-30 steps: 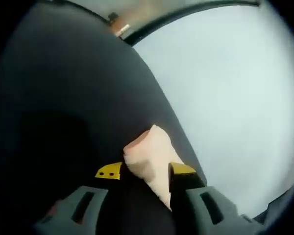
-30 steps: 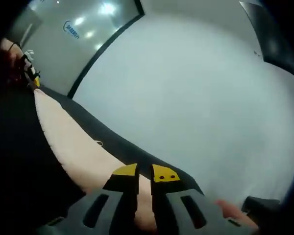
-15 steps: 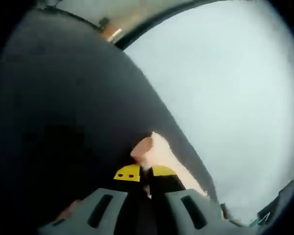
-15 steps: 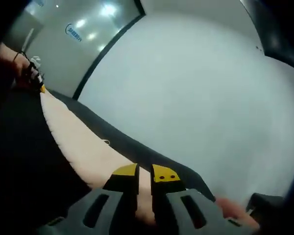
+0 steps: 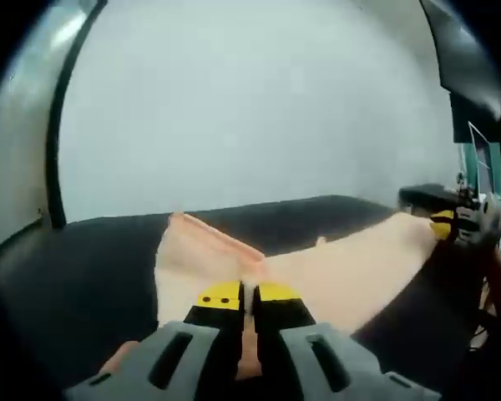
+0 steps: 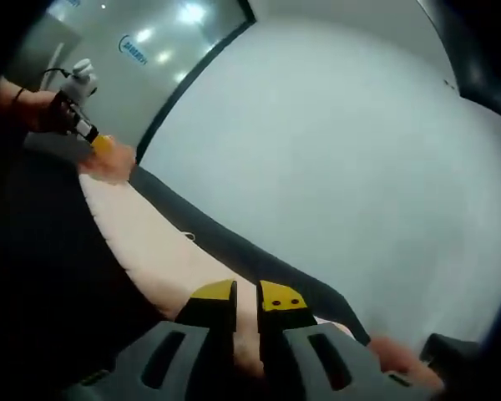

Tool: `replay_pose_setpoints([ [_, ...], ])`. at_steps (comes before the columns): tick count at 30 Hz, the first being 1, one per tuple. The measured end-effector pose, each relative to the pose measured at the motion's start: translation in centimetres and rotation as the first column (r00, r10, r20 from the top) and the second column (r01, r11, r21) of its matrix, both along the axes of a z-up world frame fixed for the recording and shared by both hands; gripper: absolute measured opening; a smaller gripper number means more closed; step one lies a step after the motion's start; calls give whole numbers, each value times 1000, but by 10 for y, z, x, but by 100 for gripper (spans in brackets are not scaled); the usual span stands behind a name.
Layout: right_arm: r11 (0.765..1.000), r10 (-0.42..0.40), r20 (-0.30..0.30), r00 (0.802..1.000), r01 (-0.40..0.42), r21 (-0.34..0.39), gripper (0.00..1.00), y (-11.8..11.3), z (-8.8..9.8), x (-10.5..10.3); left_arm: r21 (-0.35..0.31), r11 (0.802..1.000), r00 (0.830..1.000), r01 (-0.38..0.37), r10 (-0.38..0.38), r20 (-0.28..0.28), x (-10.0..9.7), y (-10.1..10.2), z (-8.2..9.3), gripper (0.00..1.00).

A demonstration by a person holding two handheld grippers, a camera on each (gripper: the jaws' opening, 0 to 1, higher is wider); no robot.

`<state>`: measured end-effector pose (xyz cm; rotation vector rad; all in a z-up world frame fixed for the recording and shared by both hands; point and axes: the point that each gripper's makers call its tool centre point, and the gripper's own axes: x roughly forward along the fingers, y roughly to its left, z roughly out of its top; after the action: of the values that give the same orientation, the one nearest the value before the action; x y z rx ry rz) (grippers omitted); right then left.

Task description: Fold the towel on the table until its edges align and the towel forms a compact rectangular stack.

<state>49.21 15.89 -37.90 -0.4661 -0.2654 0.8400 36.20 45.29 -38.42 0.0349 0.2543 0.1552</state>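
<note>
Peach towel (image 5: pixel 334 267), soft matte cloth, stretched as a long band over the dark table (image 5: pixel 83 267), one corner flopped over in a pointed fold. Left gripper (image 5: pixel 248 294), yellow-tipped jaws pressed together, pinches one towel end. Right gripper (image 6: pixel 246 295) jaws also clamped, on the other end of the towel (image 6: pixel 150 251). Pale smooth wall (image 6: pixel 342 150) behind.

Both your views are soft and hazy, with strong fisheye bending toward the edges. In your right gripper view, ceiling lights glare off the glossy wall panel (image 6: pixel 163 38); below that panel the dark counter (image 6: pixel 42 251) sinks into near-black shadow. The pale towel (image 5: pixel 351 267) reads evenly lit but without texture, and the left claw (image 5: pixel 248 294) is the sharpest thing you have.
</note>
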Motion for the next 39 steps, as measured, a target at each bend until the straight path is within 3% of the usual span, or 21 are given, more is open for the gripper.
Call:
replay_pose_setpoints([
  [3,1000,2,-4,1000,-3,-4,7,0,-1,0,48,998,998,51,-50,-25,13,-21,-6,7],
  [7,1000,1,-2,1000,-1,-8,7,0,-2,0,46,993,993,109,-106,-59,29,-47,-17,7],
  [9,1000,-6,-5,1000,6,-14,7,-2,-3,2,47,987,981,157,-150,-121,32,-58,-30,7],
  [12,1000,-10,-11,1000,10,-10,7,-3,-3,3,23,978,969,208,-202,-144,38,-72,-38,7],
  [14,1000,-11,-11,1000,11,-4,7,-4,-2,3,39,971,962,237,-229,-151,39,-83,-40,7],
  [16,1000,-9,-14,1000,9,-2,7,-3,-2,3,77,963,956,259,-244,-162,41,-90,-40,7],
  [21,1000,-10,-11,1000,10,-6,7,-3,-3,2,84,951,944,299,-282,-171,45,-109,-41,7],
  [22,1000,-10,-12,1000,10,-8,7,-2,-3,2,98,946,936,309,-284,-209,43,-111,-46,7],
  [24,1000,-15,-16,1000,15,-15,7,-3,-4,3,147,932,929,332,-296,-221,45,-113,-50,8],
  [27,1000,-20,-12,1000,20,-16,7,-3,-4,3,86,929,916,360,-334,-224,40,-120,-51,9],
  [29,1000,-23,-14,1000,23,-16,7,-3,-4,4,98,925,914,366,-338,-222,37,-121,-47,9],
  [32,999,-31,-15,999,30,-20,7,-4,-5,5,128,903,893,410,-369,-259,33,-124,-53,18],
  [33,999,-31,-15,999,30,-19,7,-3,-5,6,81,896,876,437,-403,-264,29,-131,-55,24],
  [35,999,-36,-13,999,36,-22,7,-4,-5,6,20,856,830,517,-496,-257,21,-149,-52,45],
  [36,999,-42,-16,999,42,-25,7,-5,-5,8,-14,847,820,531,-518,-244,18,-156,-47,47],
  [38,998,-50,-19,999,49,-27,7,-6,-6,9,5,816,800,578,-565,-201,14,-160,-24,42],
  [39,998,-53,-19,998,52,-24,7,-7,-5,10,5,818,803,576,-564,-191,13,-154,-13,38],
])
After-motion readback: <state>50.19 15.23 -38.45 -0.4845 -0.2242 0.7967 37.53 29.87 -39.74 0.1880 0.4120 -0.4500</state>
